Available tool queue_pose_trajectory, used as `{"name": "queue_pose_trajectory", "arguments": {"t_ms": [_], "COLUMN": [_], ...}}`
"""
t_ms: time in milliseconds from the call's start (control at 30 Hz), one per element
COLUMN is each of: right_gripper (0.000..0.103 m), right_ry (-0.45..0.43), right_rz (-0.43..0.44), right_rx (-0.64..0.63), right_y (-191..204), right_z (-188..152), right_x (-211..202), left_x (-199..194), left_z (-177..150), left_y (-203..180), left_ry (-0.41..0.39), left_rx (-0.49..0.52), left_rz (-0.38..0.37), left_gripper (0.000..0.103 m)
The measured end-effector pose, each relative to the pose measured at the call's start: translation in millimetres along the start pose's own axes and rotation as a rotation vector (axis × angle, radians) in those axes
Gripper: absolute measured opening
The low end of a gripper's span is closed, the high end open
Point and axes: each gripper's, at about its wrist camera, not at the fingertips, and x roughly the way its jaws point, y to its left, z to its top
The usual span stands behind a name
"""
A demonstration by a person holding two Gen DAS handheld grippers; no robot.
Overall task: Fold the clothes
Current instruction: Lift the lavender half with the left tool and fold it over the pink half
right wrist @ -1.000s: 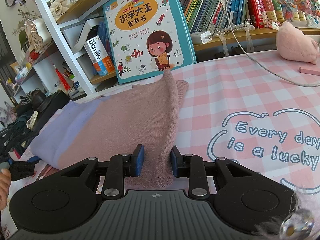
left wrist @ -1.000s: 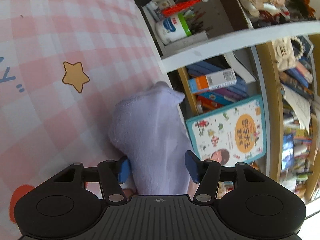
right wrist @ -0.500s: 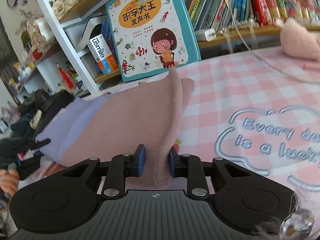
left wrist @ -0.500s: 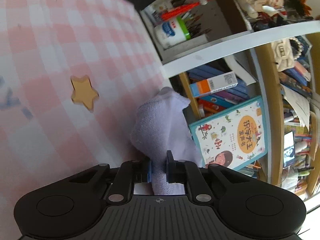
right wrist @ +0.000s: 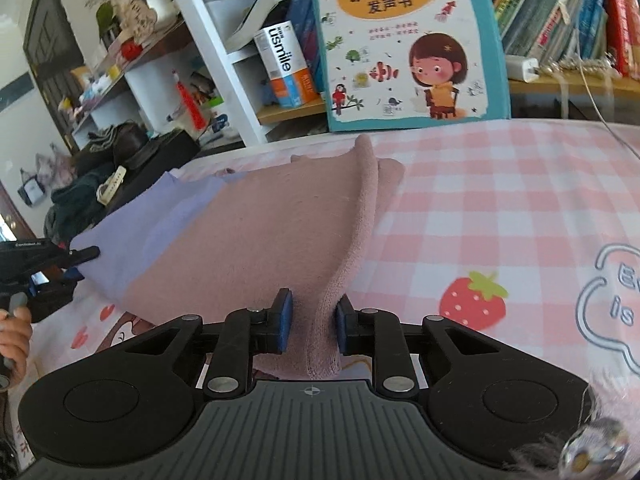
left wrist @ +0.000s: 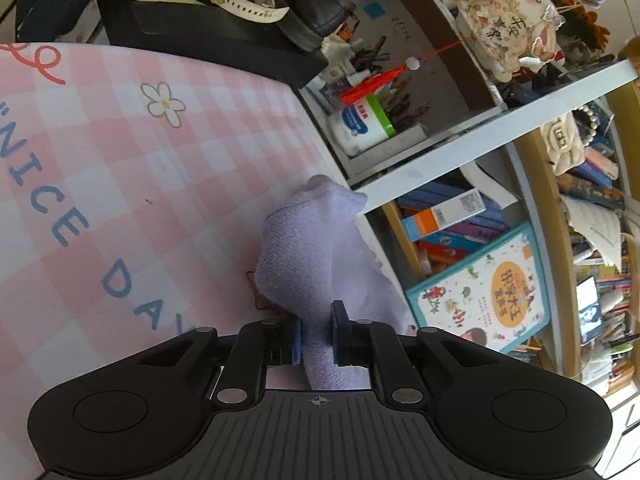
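A knit garment, lilac at one end and dusty pink at the other, lies across the pink checked tablecloth. My left gripper [left wrist: 316, 334] is shut on the lilac end [left wrist: 316, 248], which bunches up ahead of the fingers. My right gripper [right wrist: 311, 322] is shut on the raised pink edge [right wrist: 348, 248]; the pink panel [right wrist: 256, 240] stretches left to the lilac part [right wrist: 160, 224]. The left gripper also shows at the left edge of the right wrist view [right wrist: 60, 268], holding that lilac corner.
The checked tablecloth [right wrist: 500, 208] carries printed words, a strawberry and a flower. A teal picture book [right wrist: 404, 40] leans against crowded bookshelves just behind the table. A dark bag with a watch on it [left wrist: 224, 12] sits off the table's end. A white cable [right wrist: 608, 120] trails at right.
The left gripper closed on the lilac end, then pulled back along the table with it. The right gripper kept its hold and lifted and drew back the pink edge; the garment now looks stretched flatter.
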Motion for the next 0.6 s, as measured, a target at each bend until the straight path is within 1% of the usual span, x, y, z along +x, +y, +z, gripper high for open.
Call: {"name": "queue_pose_trajectory", "arguments": {"t_ms": [67,100,133,233,367,433,467,500,567,600], "right_gripper": [0.02,0.02,0.02,0.02,0.021,0.021,0.021,0.021,0.022,0.024], "right_ry": [-0.001,-0.002,-0.004,-0.004,-0.002,-0.004,-0.013,-0.032,-0.09,-0.123], "right_rz": [0.001,0.003,0.004,0.008,0.013,0.009,-0.001,-0.024,-0.09,-0.104], "right_rx": [-0.008,-0.01,-0.012,-0.014,-0.019,-0.032,-0.046,-0.072,-0.162,-0.214], "right_y": [-0.1,-0.7,-1.4,-2.3,-2.7,-2.4,-1.7,0.0,6.0,9.3], "right_z": [-0.4,-0.8,-1.2,-1.5,-0.8,0.9,2.2,4.2,10.0,13.4], "right_x": [0.3,0.3,0.3,0.9,1.4,0.6,-0.7,-2.9,-8.7,-12.1], "left_x": [1.8,4.0,6.2,10.9,13.1,13.6,13.7,13.8,13.6,13.3], "left_z": [0.7,0.2,-0.3,0.6,-1.5,-2.6,-2.8,-3.0,-2.4,-1.9], "left_y": [3.0,4.2,5.3,1.2,0.2,-0.2,-0.4,-0.5,-0.5,-0.3], "left_ry": [0.001,-0.003,-0.008,-0.021,-0.056,-0.073,-0.075,-0.078,-0.077,-0.075], "left_rx": [-0.012,-0.025,-0.037,-0.027,-0.031,-0.033,-0.029,-0.025,-0.027,-0.029], "left_rz": [0.008,0.007,0.006,0.013,0.012,0.012,0.013,0.013,0.01,0.009], "left_gripper": [0.02,0.025,0.027,0.031,0.03,0.026,0.026,0.025,0.025,0.025]}}
